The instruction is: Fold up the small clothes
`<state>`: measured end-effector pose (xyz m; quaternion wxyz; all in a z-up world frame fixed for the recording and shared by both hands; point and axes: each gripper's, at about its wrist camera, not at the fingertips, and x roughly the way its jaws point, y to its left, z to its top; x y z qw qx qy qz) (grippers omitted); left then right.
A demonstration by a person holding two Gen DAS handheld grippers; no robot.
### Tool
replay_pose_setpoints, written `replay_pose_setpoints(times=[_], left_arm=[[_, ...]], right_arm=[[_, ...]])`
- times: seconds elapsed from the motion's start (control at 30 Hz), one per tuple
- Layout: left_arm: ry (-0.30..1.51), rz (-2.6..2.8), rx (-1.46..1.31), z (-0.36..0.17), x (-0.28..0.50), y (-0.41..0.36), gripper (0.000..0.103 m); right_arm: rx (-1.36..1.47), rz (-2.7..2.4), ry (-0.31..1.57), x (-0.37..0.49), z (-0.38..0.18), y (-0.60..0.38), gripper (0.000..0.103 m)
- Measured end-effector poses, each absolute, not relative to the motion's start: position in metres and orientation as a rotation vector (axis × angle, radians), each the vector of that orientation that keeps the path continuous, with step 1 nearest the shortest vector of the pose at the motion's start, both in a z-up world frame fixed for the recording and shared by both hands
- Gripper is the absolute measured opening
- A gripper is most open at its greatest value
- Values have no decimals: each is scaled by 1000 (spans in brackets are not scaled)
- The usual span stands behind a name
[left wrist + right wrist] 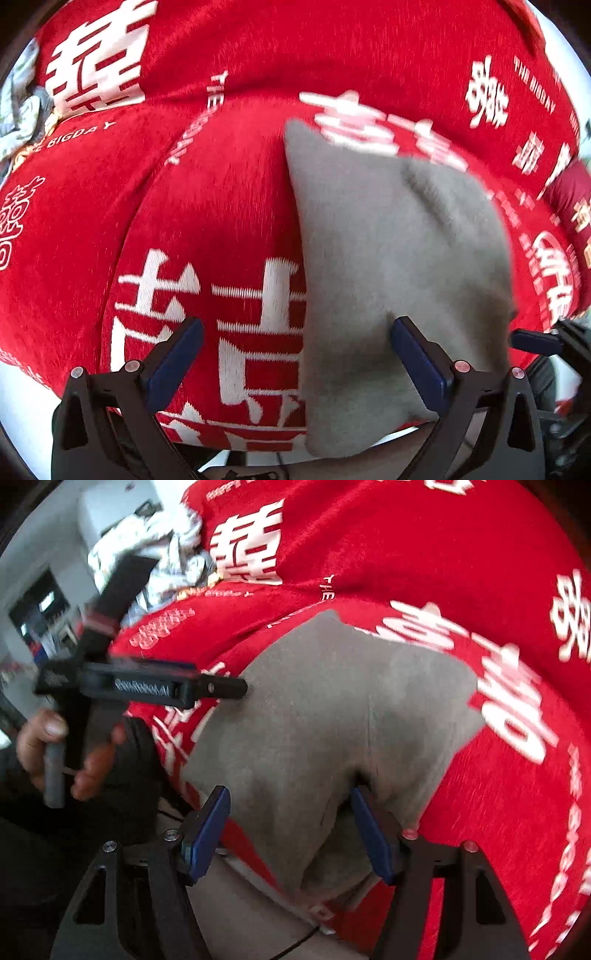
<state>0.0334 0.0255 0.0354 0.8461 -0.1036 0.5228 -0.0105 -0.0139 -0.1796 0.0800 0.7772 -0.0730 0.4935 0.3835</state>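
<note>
**Two tongs open over the grey garment**

Both of my tongs stand apart with nothing pinched. My left gripper (297, 354) is spread as wide as it goes, its right-hand blue pad (419, 363) over the near part of the grey garment (399, 266), the other pad over red cloth. My right gripper (290, 830) is partly open, with a raised fold of the same grey garment (332, 716) between the pads; I see no pressing on it. That garment lies flat on the red blanket with white characters (221, 206), near its front edge. Farther left in the right wrist view, my left hand (55, 753) grips the other tool's handle. Beyond, a pale patterned heap of clothes (159, 550) sits at the blanket's far edge.
</note>
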Motion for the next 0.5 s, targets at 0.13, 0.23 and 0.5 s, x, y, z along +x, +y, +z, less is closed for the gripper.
replay_pose_setpoints(times=[0.13,0.23,0.5], left_arm=[[1124,-21,-192,21,37,16,102],[1123,-22,-174,22,35,14,102],[1085,1,-79,37,34,4,102]], right_arm=[[-184,759,1182,-8,46,-176,49],[-137,694,1256,1,24,-193,10],[-108,676,1231,3,48,-216,21]])
